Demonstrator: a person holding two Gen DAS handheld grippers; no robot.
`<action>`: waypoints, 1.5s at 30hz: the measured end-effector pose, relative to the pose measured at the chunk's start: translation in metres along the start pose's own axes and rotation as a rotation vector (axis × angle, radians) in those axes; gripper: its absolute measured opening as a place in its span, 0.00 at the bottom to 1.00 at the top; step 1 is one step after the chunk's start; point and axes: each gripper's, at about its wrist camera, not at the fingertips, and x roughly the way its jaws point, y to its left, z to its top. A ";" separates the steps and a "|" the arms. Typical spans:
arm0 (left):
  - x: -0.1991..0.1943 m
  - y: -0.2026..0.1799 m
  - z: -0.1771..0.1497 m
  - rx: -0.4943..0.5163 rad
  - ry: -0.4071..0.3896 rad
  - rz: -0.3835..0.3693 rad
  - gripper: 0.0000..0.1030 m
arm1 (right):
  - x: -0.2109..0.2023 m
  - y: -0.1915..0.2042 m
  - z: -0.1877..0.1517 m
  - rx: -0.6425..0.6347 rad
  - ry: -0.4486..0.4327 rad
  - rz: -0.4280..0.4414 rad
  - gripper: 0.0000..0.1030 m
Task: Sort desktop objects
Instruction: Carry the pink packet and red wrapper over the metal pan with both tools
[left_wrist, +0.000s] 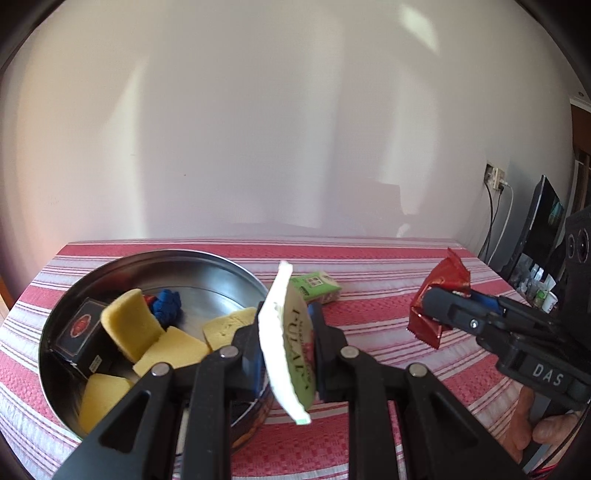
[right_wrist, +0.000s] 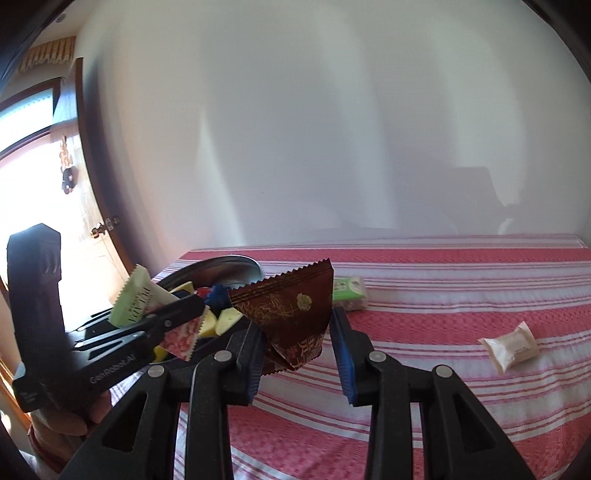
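My left gripper (left_wrist: 286, 332) is shut on a white and green snack packet (left_wrist: 286, 339), held edge-up just right of a round metal tin (left_wrist: 236, 275). The tin holds yellow sponge pieces (left_wrist: 129, 325), a blue knotted thing (left_wrist: 168, 304) and a small black box (left_wrist: 83, 330). My right gripper (right_wrist: 297, 332) is shut on a dark red wrapper with gold print (right_wrist: 291, 314), lifted off the cloth. In the left wrist view that right gripper (left_wrist: 430, 306) holds the red wrapper (left_wrist: 443, 280) at the right. In the right wrist view the left gripper (right_wrist: 184, 306) carries its packet (right_wrist: 138, 299) over the tin (right_wrist: 236, 267).
A red and white striped cloth (right_wrist: 461, 295) covers the table. A green and white packet (right_wrist: 349, 291) lies behind the grippers, and a cream wrapped sweet (right_wrist: 509, 345) lies at the right. A white wall stands behind. A hand (left_wrist: 546, 428) shows at the lower right; a monitor (left_wrist: 543, 221) stands beyond the table's right end.
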 end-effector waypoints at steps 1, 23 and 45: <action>-0.002 0.003 0.000 -0.004 -0.003 0.005 0.18 | 0.001 0.004 0.001 -0.004 -0.002 0.006 0.35; -0.027 0.077 0.001 -0.107 -0.050 0.210 0.18 | 0.026 0.098 0.026 -0.102 -0.057 0.172 0.36; -0.017 0.111 -0.008 -0.164 -0.002 0.276 0.18 | 0.074 0.111 0.036 -0.076 -0.006 0.185 0.36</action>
